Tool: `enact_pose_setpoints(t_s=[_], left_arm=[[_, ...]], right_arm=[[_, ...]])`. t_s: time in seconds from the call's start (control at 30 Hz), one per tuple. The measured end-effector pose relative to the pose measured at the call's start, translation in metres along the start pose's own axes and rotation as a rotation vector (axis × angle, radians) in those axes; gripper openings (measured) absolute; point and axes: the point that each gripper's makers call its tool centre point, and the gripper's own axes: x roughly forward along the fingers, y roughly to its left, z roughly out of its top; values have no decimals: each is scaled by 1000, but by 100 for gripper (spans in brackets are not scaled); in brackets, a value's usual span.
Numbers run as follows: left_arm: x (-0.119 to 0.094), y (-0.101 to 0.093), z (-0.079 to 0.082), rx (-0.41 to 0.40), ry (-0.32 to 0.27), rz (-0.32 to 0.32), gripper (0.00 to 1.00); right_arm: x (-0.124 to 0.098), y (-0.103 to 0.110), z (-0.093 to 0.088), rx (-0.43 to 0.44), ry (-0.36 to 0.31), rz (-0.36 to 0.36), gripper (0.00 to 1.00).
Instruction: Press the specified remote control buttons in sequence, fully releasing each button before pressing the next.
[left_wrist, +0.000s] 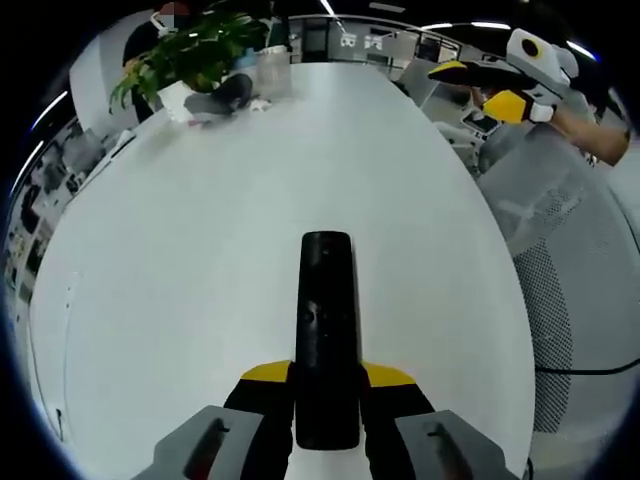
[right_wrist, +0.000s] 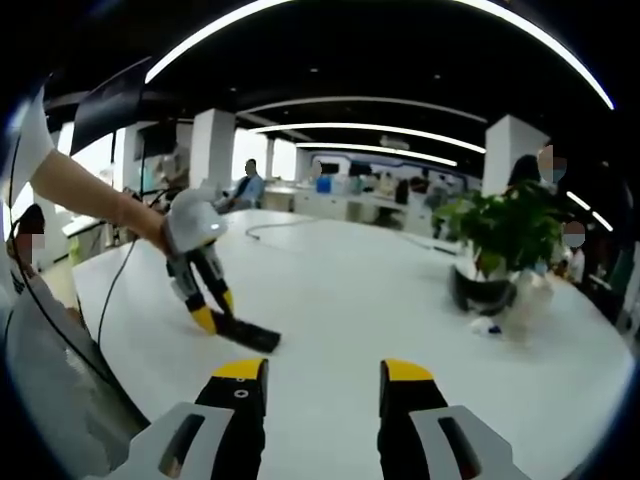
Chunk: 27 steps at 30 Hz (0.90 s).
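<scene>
Yellow-tipped jaws of the left gripper (left_wrist: 326, 385) clamp the near end of a black remote control (left_wrist: 326, 335), low centre in the left gripper view. Its long axis runs straight up the frame across the white table (left_wrist: 200, 250). In the right gripper view, the right gripper (right_wrist: 325, 385), jaws apart and holding nothing, hangs well apart from the remote, which lies at centre left.

We can read no words, numbers or signs anywhere; the long black plastic remote (left_wrist: 326, 335) shows no letters.
</scene>
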Motion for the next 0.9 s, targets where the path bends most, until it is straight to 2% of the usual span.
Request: enact_pose_setpoints(t_s=[0.9], left_arm=[[-1, -10, -2, 9, 1, -2, 25]], right_arm=[[1, 2, -1, -3, 3, 5, 42]])
